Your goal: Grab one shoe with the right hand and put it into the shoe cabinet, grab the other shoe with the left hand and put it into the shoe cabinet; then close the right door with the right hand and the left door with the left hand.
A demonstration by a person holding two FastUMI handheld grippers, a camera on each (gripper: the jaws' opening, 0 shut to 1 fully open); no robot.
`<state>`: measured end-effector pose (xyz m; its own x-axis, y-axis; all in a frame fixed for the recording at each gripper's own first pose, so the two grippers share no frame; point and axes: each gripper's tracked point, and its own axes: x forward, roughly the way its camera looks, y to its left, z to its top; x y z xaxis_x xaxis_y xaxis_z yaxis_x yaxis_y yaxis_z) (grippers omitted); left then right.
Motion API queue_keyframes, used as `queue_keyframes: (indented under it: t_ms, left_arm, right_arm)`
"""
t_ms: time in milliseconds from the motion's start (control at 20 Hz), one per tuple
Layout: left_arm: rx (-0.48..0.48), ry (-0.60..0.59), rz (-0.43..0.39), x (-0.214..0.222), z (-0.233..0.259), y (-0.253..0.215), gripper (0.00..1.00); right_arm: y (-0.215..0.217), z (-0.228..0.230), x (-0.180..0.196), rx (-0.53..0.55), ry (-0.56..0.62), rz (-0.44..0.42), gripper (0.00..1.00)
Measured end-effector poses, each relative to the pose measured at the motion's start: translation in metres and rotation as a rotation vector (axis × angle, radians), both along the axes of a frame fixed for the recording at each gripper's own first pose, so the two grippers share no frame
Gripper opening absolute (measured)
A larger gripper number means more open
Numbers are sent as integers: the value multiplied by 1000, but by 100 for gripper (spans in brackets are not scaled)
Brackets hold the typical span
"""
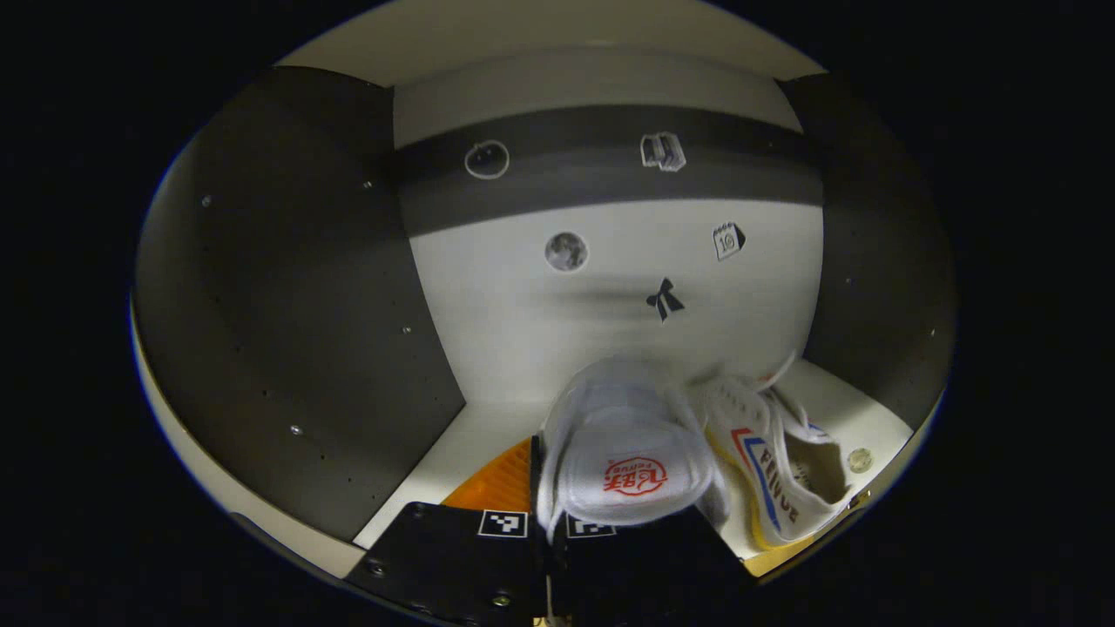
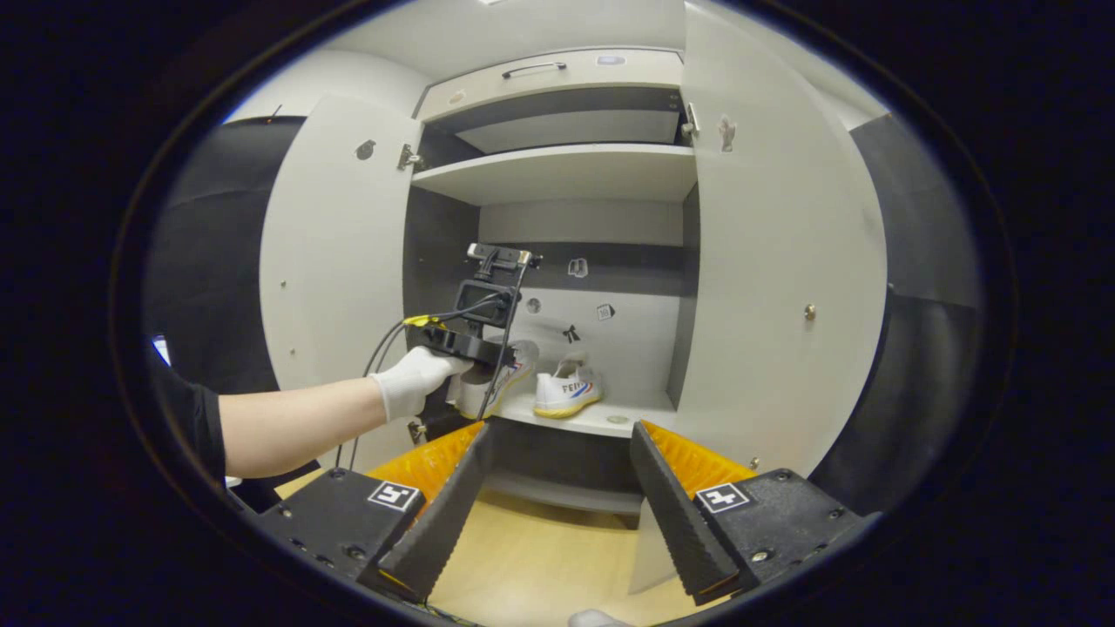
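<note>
In the left gripper view, the left gripper (image 1: pixel 550 522) has its fingers clamped on a white shoe with a red logo (image 1: pixel 623 457), held just above the lower shelf (image 1: pixel 453 444) inside the shoe cabinet (image 1: pixel 287 287), close beside a second white shoe (image 1: pixel 771 461) that rests on that shelf. In the right gripper view, the right gripper (image 2: pixel 557 509) hangs with its fingers wide apart and empty in front of the cabinet, between the open left door (image 2: pixel 335 261) and open right door (image 2: pixel 784 287), while a gloved hand (image 2: pixel 414 379) holds the left gripper at the shelf.
</note>
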<state>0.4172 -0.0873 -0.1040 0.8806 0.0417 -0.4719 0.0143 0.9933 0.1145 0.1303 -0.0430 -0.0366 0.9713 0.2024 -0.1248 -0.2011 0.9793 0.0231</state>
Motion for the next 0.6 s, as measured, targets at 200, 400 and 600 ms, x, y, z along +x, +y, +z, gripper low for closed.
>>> queue_keyframes:
  t_ms: [200, 400, 600]
  left_arm:
    - [-19, 140, 24, 1, -23, 5, 12]
    - [-42, 192, -13, -2, -30, 6, 10]
    - [-95, 120, -57, -13, -7, -2, 40]
  right_arm:
    - [0, -5, -3, 12, 24, -3, 100]
    - [-1, -6, -5, 14, 33, -6, 100]
    - [0, -2, -12, 16, 21, -10, 100]
